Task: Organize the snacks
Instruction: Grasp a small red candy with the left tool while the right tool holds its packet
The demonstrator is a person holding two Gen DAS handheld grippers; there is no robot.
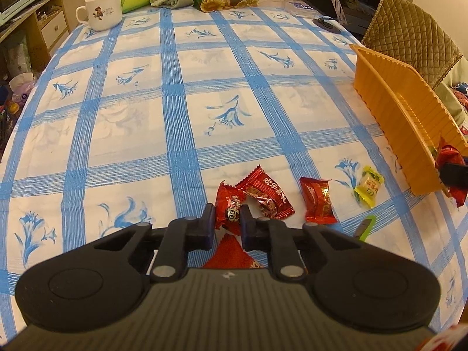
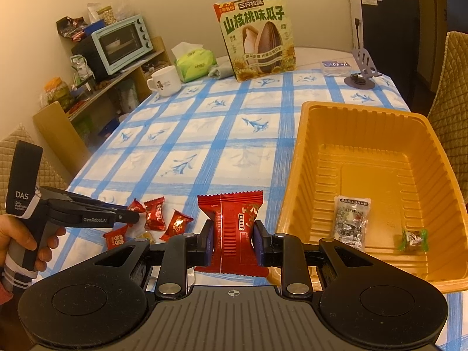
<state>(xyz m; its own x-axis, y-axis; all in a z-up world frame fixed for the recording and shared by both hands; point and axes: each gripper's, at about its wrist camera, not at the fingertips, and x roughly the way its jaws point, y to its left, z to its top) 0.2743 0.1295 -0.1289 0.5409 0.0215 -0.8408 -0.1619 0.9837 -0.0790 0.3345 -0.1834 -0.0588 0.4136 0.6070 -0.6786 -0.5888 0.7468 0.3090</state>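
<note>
Left wrist, tongs angled down — pinching candy

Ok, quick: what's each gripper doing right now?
Left gripper: shut on a small red candy.
Right gripper: shut on a red snack packet.

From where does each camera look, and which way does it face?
Left wrist: sits on the left tool, looking down along it at a red candy it grips on the table.
Right wrist: sits on the right tool, which grips a red packet beside the orange tray; a hand shows.
Shared: tray, mug, seed bag.
</note>
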